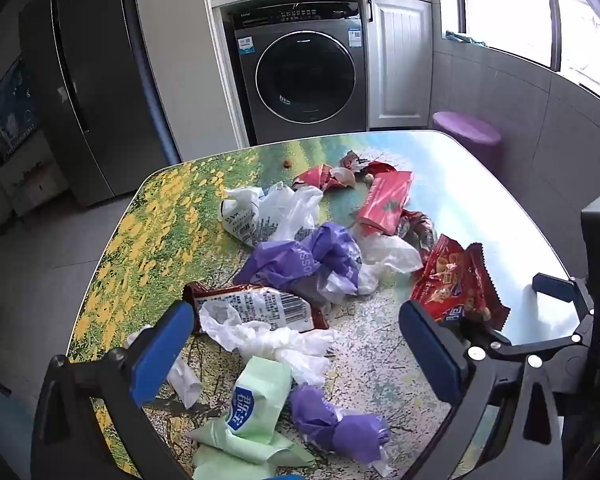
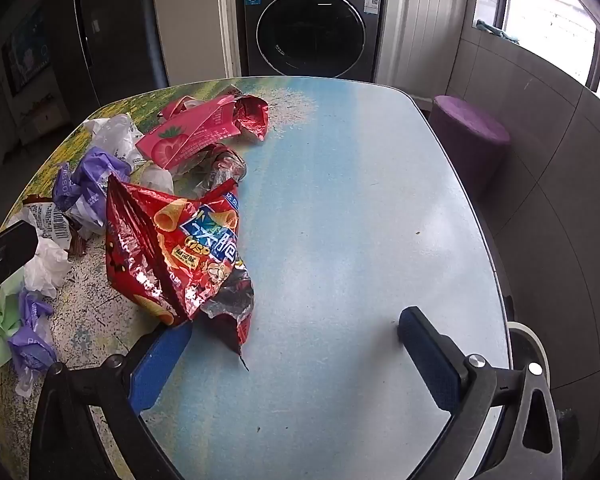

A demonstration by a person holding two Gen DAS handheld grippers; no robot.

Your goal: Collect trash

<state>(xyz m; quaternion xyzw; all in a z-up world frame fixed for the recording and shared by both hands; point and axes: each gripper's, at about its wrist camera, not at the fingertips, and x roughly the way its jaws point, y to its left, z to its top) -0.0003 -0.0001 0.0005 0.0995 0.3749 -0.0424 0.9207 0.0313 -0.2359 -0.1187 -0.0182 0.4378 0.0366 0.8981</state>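
Both grippers are held with fingers wide apart and nothing between them: left gripper [image 1: 296,344] over the near litter, right gripper [image 2: 296,352] beside the red snack bag [image 2: 172,248]. Trash is heaped left-centre on the table [image 2: 360,200]. Bag is judged light, crinkly, slippery; best pinched at the crumpled near edge.

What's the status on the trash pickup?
Left gripper and right gripper open, empty. Crumpled wrappers and red foil snack bag loose on printed table. Nothing blocking.
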